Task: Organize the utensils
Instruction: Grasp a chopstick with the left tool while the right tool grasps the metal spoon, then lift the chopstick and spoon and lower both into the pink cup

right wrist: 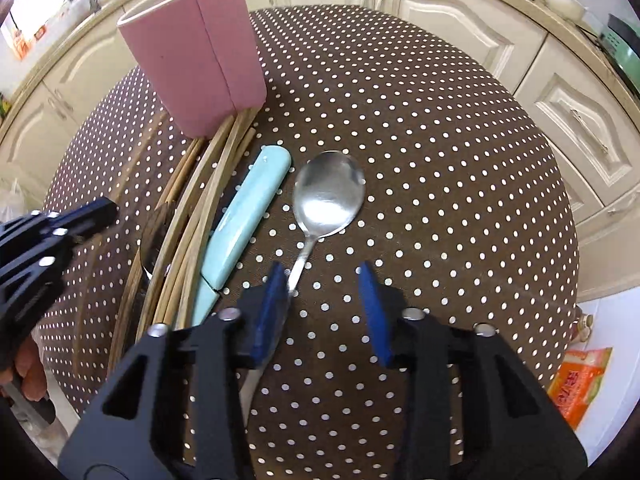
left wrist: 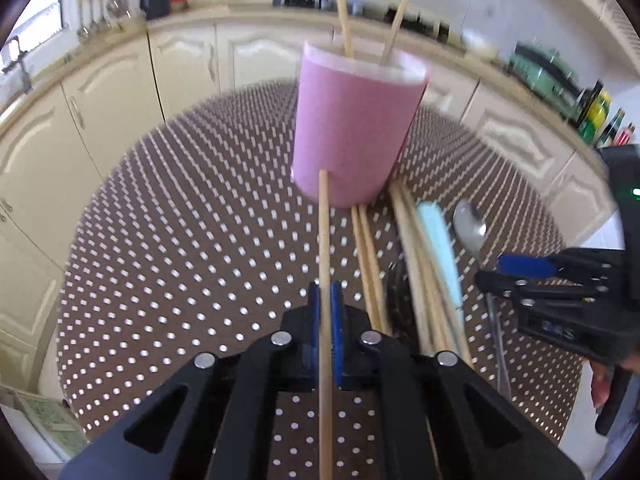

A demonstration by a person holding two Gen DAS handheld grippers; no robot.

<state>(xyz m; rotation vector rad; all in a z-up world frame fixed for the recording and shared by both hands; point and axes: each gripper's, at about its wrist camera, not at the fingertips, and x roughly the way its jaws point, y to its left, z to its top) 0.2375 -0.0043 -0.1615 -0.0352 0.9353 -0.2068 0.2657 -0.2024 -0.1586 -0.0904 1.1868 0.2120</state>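
Note:
A pink holder stands on the dotted table with two chopsticks upright in it; it also shows in the right wrist view. My left gripper is shut on a single wooden chopstick whose tip points at the holder's base. Several loose chopsticks, a light-blue handled knife and a metal spoon lie on the table. My right gripper is open above the spoon's handle, with its left finger over the handle.
The round table wears a brown cloth with white dots. Cream kitchen cabinets curve around behind it. An orange packet lies on a white surface at the right.

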